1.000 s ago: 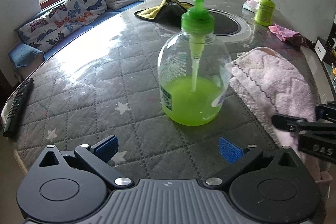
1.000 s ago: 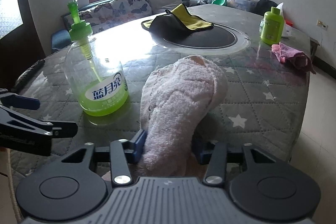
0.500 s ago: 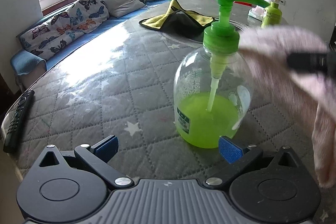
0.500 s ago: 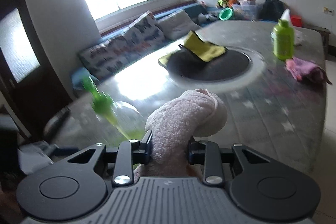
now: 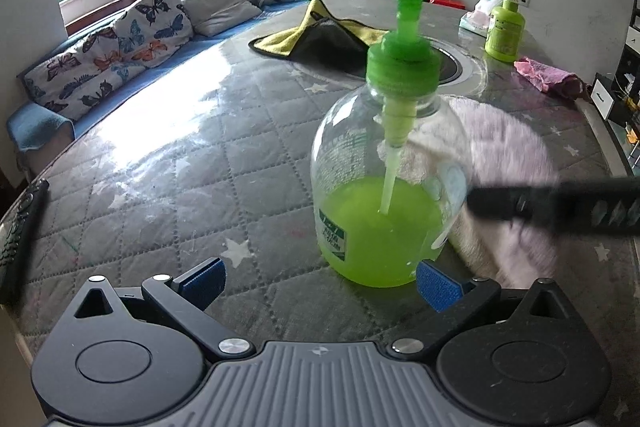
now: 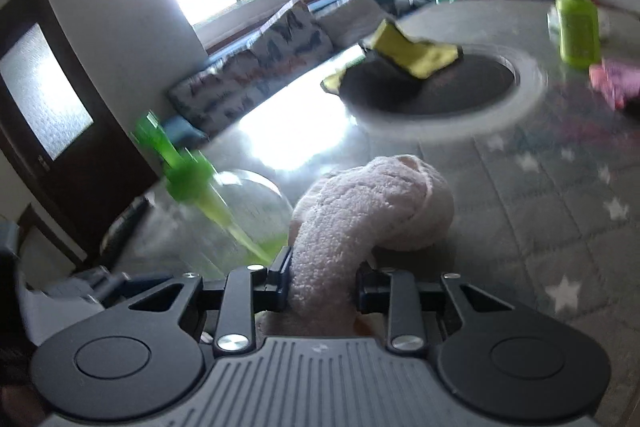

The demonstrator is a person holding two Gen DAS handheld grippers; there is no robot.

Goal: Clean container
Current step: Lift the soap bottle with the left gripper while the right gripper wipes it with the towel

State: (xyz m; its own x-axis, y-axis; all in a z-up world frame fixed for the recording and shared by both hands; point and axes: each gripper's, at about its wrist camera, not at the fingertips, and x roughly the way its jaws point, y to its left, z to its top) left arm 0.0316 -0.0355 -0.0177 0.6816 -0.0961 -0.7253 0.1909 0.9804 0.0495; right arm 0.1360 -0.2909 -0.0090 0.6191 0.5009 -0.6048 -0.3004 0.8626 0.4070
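Note:
A clear pump bottle (image 5: 380, 187) with a green pump head and green liquid stands on the quilted table. My left gripper (image 5: 320, 285) is open just in front of it, and the bottle's base is close to the right blue pad (image 5: 436, 287). My right gripper (image 6: 322, 283) is shut on a pale pink towel (image 6: 372, 211). In the left wrist view the right gripper (image 5: 560, 207) is a blurred black bar holding the towel (image 5: 508, 147) by the bottle's right side. Blur hides whether they touch. In the right wrist view the bottle (image 6: 240, 211) is blurred at lower left.
A yellow and black cloth (image 5: 320, 35) lies on a dark round inset (image 5: 448, 67) at the table's middle. A small green bottle (image 5: 504, 31) and a pink rag (image 5: 548, 75) sit far right. A remote (image 5: 20, 227) lies at the left edge. A cushioned bench runs behind.
My right gripper closed on the towel, lifted it off the table and swung it left to the bottle's side. The bottle now shows larger and closer in the left wrist view.

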